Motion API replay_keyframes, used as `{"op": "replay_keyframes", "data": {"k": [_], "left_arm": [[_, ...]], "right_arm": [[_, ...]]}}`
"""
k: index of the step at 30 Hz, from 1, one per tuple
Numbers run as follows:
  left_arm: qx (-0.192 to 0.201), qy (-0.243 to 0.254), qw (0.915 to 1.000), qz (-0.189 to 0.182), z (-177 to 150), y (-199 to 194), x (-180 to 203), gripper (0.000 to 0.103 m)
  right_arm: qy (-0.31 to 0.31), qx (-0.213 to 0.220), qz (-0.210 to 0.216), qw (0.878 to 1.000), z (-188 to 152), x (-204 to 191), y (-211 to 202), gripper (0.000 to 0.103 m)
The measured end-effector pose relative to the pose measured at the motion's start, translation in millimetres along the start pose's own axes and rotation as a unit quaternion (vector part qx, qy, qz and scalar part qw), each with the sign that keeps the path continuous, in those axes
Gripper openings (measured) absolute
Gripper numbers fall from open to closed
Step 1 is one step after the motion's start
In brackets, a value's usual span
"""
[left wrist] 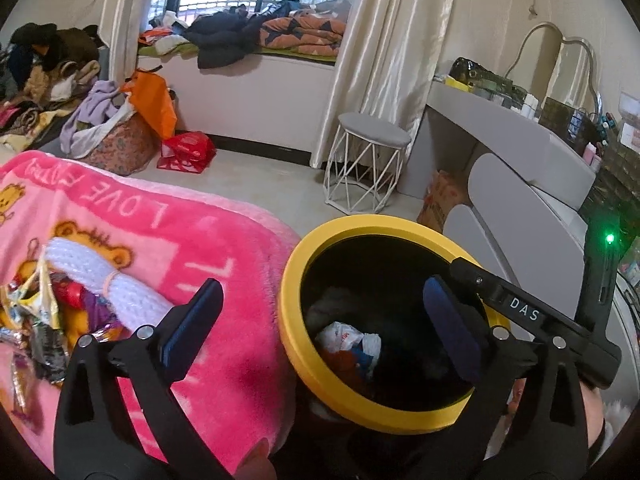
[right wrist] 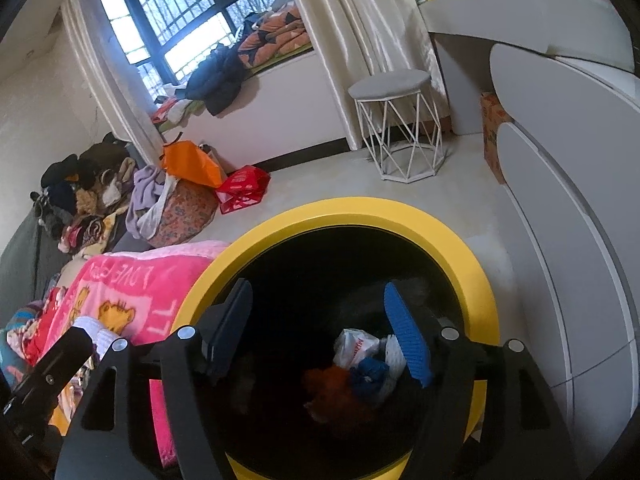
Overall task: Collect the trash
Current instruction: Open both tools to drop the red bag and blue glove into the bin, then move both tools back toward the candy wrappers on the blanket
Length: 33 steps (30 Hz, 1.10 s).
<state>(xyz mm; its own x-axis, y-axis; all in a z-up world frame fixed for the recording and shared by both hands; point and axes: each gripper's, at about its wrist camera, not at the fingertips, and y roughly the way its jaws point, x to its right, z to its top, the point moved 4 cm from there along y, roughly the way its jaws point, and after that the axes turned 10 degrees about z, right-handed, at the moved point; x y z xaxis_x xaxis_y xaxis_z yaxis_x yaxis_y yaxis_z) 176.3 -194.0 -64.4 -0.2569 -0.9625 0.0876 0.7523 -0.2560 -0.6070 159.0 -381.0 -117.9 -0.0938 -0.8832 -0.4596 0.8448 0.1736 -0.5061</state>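
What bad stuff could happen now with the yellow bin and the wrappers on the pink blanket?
1. The yellow bin sits tight against the pink blanket; bumping it might tip it over.
2. The wrappers lie beside a white knitted bundle, so the left claw could grab that too.
3. Both open claws crowd the bin; the right claw could knock the left.

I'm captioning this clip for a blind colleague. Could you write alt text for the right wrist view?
The open right gripper hangs empty over a yellow-rimmed trash bin holding crumpled wrappers. A pink blanket lies to its left, a wire-frame stool beyond.
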Motion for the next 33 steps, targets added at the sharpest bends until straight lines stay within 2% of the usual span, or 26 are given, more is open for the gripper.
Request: {"op": "replay_keyframes", "data": {"k": [19,33], "left_arm": [[0.048,-0.025,0.9975,0.045,3,-46,-43,0.092],[0.068,-0.055,0.993,0.079,5,-70,-79,0.092]], "right_arm": [[-0.083,0.016,0.061,0.995,-4,-62,-13,0.071],[-0.141,0.003,0.103,0.985,-16,-106,-16,0.072]]}}
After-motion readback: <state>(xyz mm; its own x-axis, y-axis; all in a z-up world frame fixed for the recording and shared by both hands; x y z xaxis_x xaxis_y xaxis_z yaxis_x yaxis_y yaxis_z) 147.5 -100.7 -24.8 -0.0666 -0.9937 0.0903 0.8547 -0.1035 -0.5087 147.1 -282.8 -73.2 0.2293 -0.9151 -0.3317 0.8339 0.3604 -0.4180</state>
